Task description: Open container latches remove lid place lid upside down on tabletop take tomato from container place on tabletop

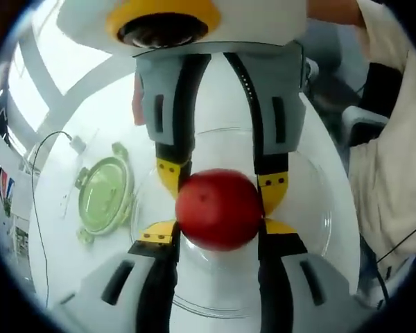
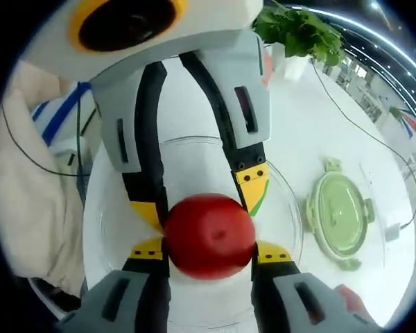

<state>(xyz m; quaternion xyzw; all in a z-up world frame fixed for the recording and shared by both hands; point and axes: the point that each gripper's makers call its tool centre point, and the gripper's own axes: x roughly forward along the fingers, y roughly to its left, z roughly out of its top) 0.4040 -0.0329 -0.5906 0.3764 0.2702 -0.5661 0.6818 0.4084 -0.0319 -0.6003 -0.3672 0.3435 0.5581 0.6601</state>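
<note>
Tomato (image 1: pixel 218 208) sits pinched between both tools over the clear container (image 1: pixel 317 208): our left tool (image 1: pixel 218 232) and right tool (image 2: pixel 208 250) each grip it from opposite sides. Beyond, we see the green lid (image 2: pixel 341 211) lying on the white tabletop (image 2: pixel 312 125), then a leafy plant (image 2: pixel 298 29).
</note>
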